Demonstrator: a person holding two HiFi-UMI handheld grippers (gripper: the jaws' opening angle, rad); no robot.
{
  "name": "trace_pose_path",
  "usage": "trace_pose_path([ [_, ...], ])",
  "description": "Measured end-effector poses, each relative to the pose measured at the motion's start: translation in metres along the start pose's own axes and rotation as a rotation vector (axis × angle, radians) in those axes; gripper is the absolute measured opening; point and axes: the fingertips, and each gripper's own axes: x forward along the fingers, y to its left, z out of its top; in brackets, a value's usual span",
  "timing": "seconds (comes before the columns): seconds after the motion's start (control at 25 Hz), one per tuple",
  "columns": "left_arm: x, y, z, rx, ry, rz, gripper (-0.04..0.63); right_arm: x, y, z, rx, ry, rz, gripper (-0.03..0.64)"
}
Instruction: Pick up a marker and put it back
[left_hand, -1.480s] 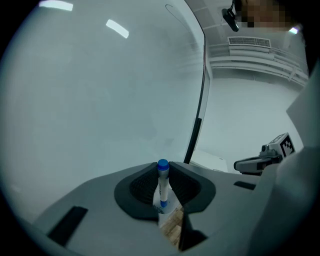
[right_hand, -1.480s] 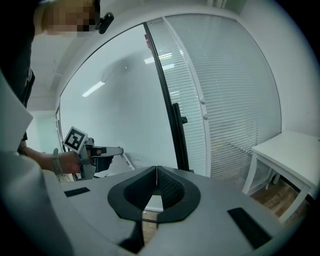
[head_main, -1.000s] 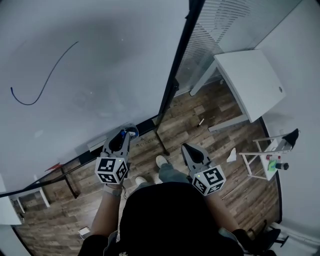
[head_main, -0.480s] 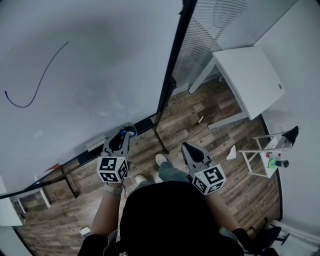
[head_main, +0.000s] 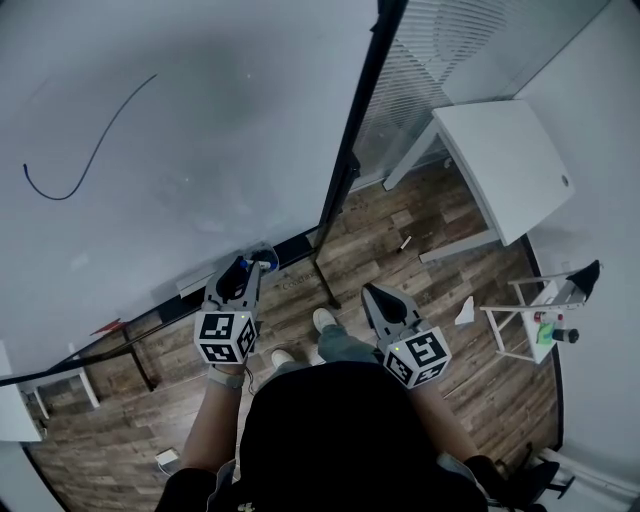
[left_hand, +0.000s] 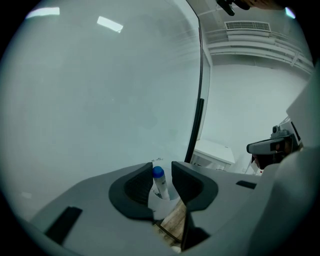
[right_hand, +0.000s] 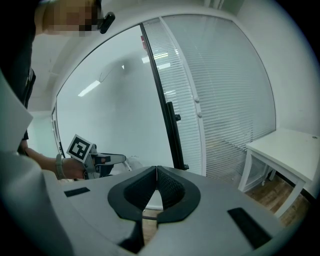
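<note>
Whiteboard (head_main: 180, 130), large, fills upper left of head view; one blue curved line (head_main: 90, 160) drawn on it. Wood floor (head_main: 400, 270) below, white table (head_main: 505, 165) well off to the right.

Item 1: marker (left_hand: 159, 182). White barrel, blue cap, cap end pointing away from the hand. Sits upright-ish between the jaws of the left gripper (head_main: 243, 275), close to the board's bottom edge. Can't tell whether its lower end rests on anything.

Item 2: left gripper. Jaws narrowed to approx. the marker's width, pads against the barrel, so it reads as a hold, not a hover.

Item 3: right gripper (right_hand: 156, 182). Jaws pressed fully together, nothing between them. Held apart from the left, over the floor, clear of board and table (idle, by the look of it).

Step in hand, est.: marker is up and in the grip, so pick-up looks done; put-back not yet done.

Next move, est.: bring the marker down to its resting place along the board's lower edge, keep the barrel level w/ that edge, then part the left jaws only once it is supported, else it drops to the floor. Right gripper not req'd.
</note>
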Motion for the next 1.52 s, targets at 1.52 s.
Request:
trace_pose_path([
  [1.52, -0.232, 0.092, -0.004, -0.110, -0.145, 0.491, 0.121, 0.120, 0.225, 0.028, -0.215, 0.089, 0.669, 0.029],
])
